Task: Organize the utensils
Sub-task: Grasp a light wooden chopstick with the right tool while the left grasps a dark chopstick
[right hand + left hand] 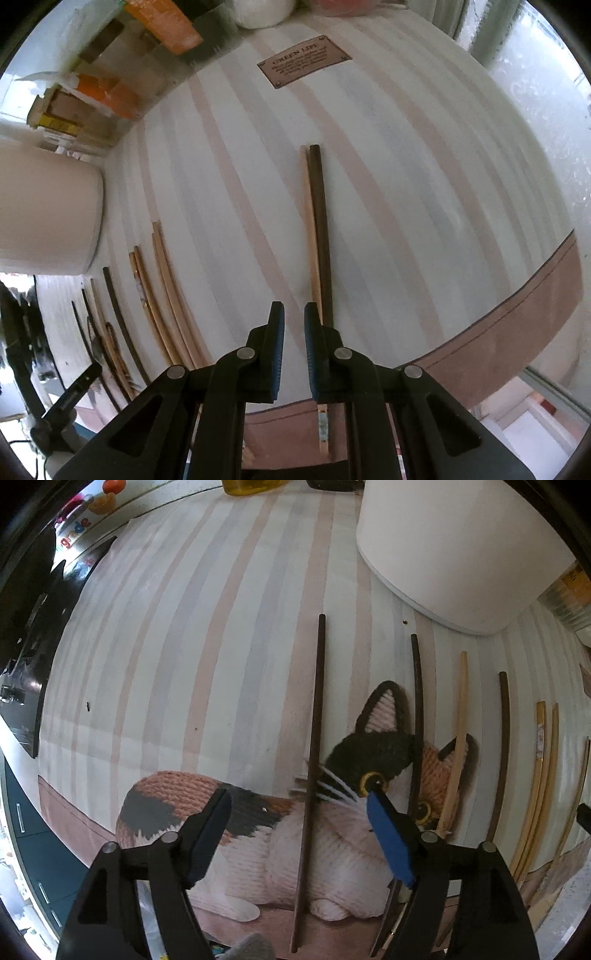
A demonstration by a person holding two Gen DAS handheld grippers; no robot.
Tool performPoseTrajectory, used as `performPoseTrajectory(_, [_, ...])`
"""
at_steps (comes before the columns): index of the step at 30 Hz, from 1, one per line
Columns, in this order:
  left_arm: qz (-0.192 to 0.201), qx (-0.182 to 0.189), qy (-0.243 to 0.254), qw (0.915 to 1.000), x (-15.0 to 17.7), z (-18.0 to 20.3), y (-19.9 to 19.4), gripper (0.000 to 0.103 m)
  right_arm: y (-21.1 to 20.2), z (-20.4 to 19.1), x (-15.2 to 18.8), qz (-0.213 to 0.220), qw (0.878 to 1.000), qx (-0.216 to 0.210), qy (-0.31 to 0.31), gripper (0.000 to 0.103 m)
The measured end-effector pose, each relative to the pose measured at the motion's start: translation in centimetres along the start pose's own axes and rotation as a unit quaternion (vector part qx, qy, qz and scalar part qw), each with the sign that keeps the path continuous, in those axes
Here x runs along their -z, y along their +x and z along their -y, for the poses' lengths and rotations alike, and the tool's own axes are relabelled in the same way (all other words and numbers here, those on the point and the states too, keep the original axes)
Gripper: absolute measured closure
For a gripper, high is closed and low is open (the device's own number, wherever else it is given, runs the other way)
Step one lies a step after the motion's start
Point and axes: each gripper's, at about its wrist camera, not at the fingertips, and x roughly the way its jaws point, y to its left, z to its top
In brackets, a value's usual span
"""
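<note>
Left gripper [299,805] pointed down at the striped mat [207,627], jaws wide apart. A dark chopstick [313,760] lay flat on the mat between the pads, across the printed cat [354,775]; I saw neither pad touching it. To its right more chopsticks lay in a loose row: two dark, the rest pale wood, near the base of a white container [450,554].

Right gripper [293,332] also faced down, jaws nearly closed with a narrow gap; I saw nothing held between them. A dark chopstick beside a pale one [320,236] lay touching side by side on the mat, just beyond and right of the fingertips. A brown label [304,61] sat farther up the mat.
</note>
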Motion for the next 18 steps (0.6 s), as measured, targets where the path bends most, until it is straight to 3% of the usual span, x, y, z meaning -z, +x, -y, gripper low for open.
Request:
performPoseTrajectory(6, [-0.001,0.003,0.007,1.0000,0.2,0.8,0.1,0.020,0.5,-1.3,0.5,-0.001,1.000,-0.007,-0.011,0.091])
performPoseTrajectory(9, [0.001,0.001,0.008,1.0000,0.2,1.1,-0.1,0.020,0.7,-2.0,0.6,0.006,0.999,0.041,-0.018,0.092])
performPoseTrajectory(12, [0.003,-0.001,0.011,0.9999,0.0,1.5,-0.2,0.020,1.2,-1.1,0.6,0.001,0.999,0.041,0.010,0.095])
performPoseTrajectory(18, [0.006,-0.013,0.011,0.9998,-1.0,1.6,-1.0,0.020,1.7,-2.5,0.7,0.010,0.998,0.056,-0.040,0.096])
